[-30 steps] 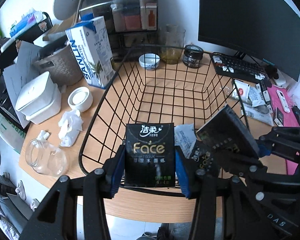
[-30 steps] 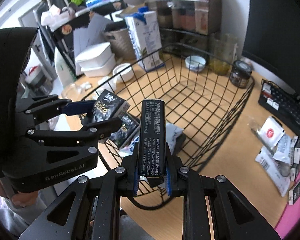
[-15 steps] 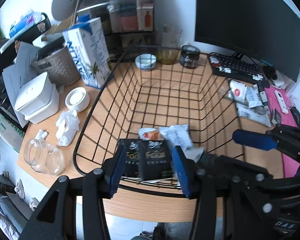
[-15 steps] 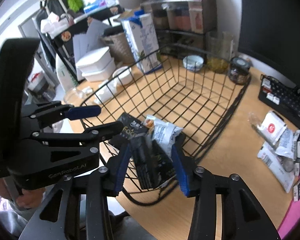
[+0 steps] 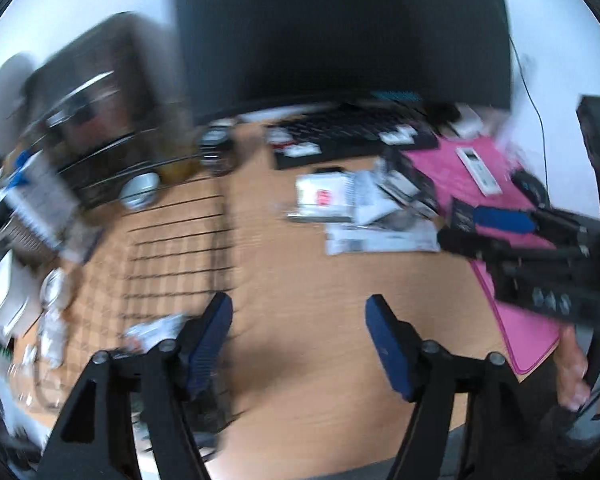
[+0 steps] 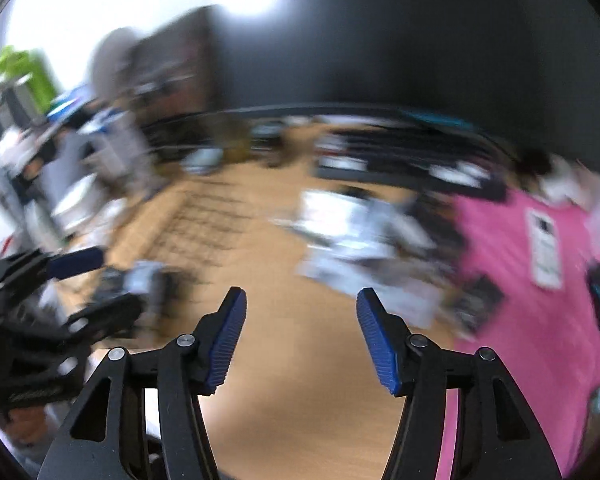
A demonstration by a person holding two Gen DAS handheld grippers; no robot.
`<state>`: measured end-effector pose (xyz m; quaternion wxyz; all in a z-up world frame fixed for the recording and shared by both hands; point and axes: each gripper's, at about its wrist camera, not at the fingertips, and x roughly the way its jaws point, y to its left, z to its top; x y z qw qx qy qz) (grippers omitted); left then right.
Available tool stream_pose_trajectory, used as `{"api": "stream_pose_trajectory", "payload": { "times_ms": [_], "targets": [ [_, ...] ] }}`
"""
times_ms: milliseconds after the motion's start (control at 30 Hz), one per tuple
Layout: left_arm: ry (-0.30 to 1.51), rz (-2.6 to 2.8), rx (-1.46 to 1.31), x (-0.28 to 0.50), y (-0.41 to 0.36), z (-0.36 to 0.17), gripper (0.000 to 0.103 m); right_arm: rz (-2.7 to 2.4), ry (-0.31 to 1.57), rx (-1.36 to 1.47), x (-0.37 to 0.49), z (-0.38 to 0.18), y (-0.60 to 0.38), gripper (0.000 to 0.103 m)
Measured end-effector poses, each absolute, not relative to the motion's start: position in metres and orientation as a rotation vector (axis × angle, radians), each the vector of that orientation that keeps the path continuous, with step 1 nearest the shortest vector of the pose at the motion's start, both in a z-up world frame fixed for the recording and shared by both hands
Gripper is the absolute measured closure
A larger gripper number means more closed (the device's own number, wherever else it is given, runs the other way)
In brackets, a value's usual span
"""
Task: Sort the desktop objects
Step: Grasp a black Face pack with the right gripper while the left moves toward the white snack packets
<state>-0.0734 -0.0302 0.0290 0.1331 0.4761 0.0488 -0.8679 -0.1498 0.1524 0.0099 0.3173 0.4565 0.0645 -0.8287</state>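
Wooden desk [image 5: 320,280] looked blurry. Both the left gripper [image 5: 299,320] and right gripper [image 6: 300,320] had fingers wide apart, holding nothing. White packets [image 5: 364,216] lay near the pink mat [image 5: 500,200], outside the wire basket [image 5: 172,248]. Grabbing one seemed next.

I can read no text here; motion blur smears every label on the desk items.

blur: wire basket [image 5: 172,232] smeared, contents unreadable | packets [image 5: 364,216] labels illegible | monitor [image 5: 340,32] top cropped
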Motion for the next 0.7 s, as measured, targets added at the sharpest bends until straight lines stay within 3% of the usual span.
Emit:
{"api": "stream_pose_trajectory", "payload": {
  "times_ms": [200,367,567,700],
  "targets": [
    [0.095,-2.47,1.517,-0.133,-0.011,-0.019,0.029,-2.248,0.075,1.448,-0.213,-0.05,0.21,0.044],
    [0.158,-2.448,1.539,-0.156,-0.022,-0.036,0.029,-2.261,0.024,1.46,-0.237,-0.059,0.21,0.044],
    [0.18,-2.402,1.563,-0.17,-0.038,-0.055,0.029,-2.258,0.031,1.497,-0.257,-0.079,0.192,0.044],
    [0.196,-2.375,1.586,-0.173,-0.045,-0.065,0.029,-2.264,0.12,1.49,-0.259,-0.083,0.181,0.052]
  ]
}}
